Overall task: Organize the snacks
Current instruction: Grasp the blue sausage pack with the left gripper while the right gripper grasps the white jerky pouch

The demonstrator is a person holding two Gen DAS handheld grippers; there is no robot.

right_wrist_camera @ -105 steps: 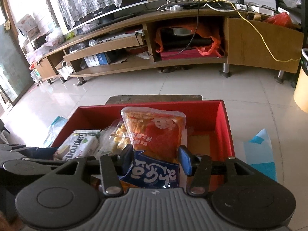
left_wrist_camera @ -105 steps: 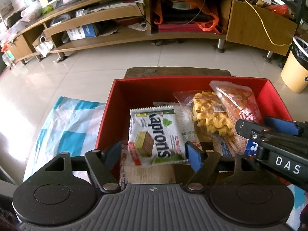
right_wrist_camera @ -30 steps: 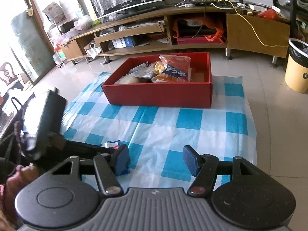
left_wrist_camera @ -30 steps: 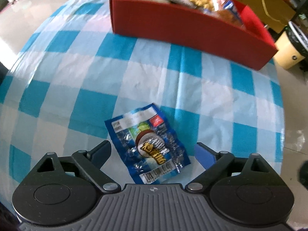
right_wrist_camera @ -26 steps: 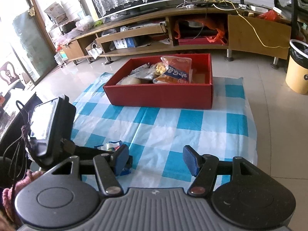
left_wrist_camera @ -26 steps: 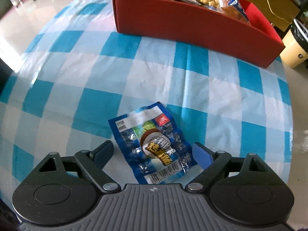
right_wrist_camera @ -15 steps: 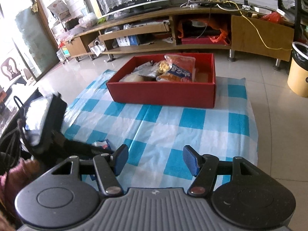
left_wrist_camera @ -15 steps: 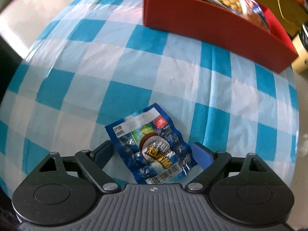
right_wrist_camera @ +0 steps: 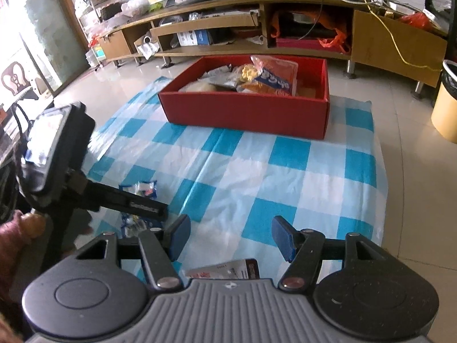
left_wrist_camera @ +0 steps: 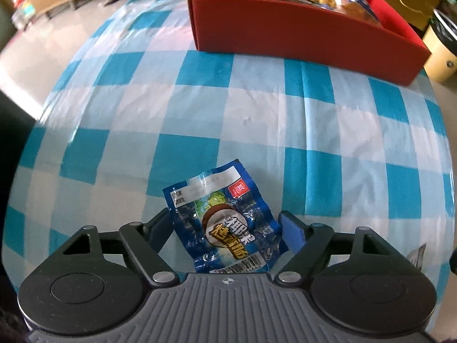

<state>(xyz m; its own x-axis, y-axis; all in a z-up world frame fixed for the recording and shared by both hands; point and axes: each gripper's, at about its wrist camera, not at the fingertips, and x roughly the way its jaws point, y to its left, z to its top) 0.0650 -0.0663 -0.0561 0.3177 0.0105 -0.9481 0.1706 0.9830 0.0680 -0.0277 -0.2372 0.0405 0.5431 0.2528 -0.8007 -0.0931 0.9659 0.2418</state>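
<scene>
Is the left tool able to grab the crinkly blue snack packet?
Probably yes. The left tool already straddles the crinkly blue snack packet on the checked blue-and-white cloth, its jaws closing, nothing blocking.

Crinkled blue snack packet point(left_wrist_camera: 224, 223) flat on cloth; red box point(left_wrist_camera: 300, 28) holds snacks.

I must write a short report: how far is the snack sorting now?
Done: several packets lie in the red box. In hand: the left gripper is closing around the blue packet on the checkered cloth. Left: boxing it, and another packet below the empty right gripper.
</scene>
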